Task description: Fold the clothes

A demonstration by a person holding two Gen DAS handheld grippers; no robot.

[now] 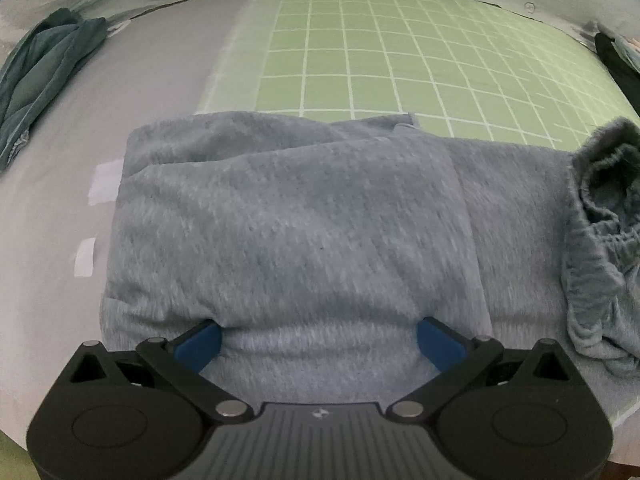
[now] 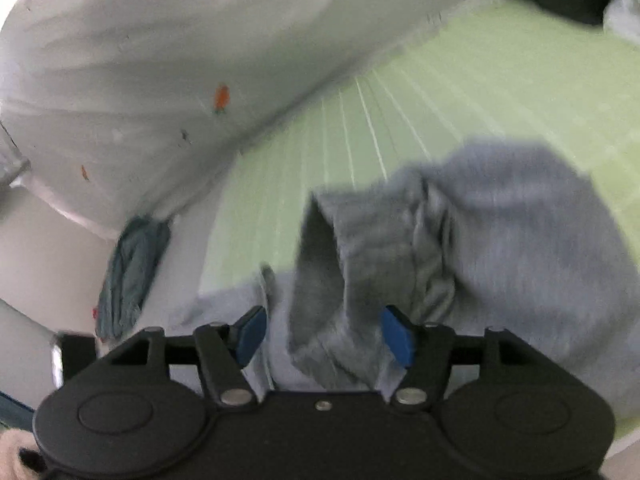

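Note:
A grey fleece garment (image 1: 304,232) lies folded on the table, its elastic waistband (image 1: 604,200) bunched at the right. My left gripper (image 1: 318,338) is open, its blue fingers (image 1: 202,342) pressed against the near folded edge with cloth bulging between them. In the blurred right wrist view the same grey garment (image 2: 500,240) is bunched up, and a fold of it (image 2: 332,280) stands between the fingers of my right gripper (image 2: 324,334). The right jaws are open and wide apart around that fold.
A green grid cutting mat (image 1: 400,52) lies on the grey table (image 1: 152,88). A dark teal garment (image 1: 36,76) lies at the far left, also in the right wrist view (image 2: 128,276). White cloth (image 2: 160,60) hangs behind. Dark clothes (image 1: 616,60) sit far right.

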